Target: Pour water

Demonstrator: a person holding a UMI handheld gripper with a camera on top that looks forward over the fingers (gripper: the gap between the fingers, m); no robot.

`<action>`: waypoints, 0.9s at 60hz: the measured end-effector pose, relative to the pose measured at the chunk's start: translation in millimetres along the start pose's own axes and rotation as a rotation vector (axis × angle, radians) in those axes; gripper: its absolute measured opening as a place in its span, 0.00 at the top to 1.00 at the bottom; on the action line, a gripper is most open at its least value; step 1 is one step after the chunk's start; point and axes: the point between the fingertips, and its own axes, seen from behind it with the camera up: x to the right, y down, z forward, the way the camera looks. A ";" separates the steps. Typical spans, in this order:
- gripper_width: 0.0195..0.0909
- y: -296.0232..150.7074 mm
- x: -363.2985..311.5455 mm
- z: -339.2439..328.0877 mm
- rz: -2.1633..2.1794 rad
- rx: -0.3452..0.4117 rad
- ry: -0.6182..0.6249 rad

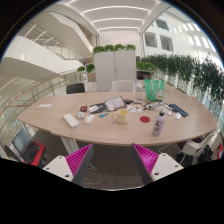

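Spread ridged pink fingers (81, 163) before cluttered oval wooden table (60, 113).

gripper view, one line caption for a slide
Open fingers face a cluttered table, well short of a bottle and a yellow cup.

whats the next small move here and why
Probably carry the gripper forward toward the table. Its fingers are open with nothing between them, and the bottle and the yellow cup both stand well beyond them, among clutter.

bright atrium, long oval table (60, 118), perhaps planters (112, 48) behind.
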 end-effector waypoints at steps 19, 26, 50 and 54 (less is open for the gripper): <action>0.13 -0.1 94.6 60.9 -0.017 0.197 0.067; 0.13 4.7 177.1 116.7 0.023 0.208 0.140; 0.12 -18.9 318.4 345.0 0.080 0.297 0.153; 0.16 -26.6 321.2 375.2 0.065 0.298 0.146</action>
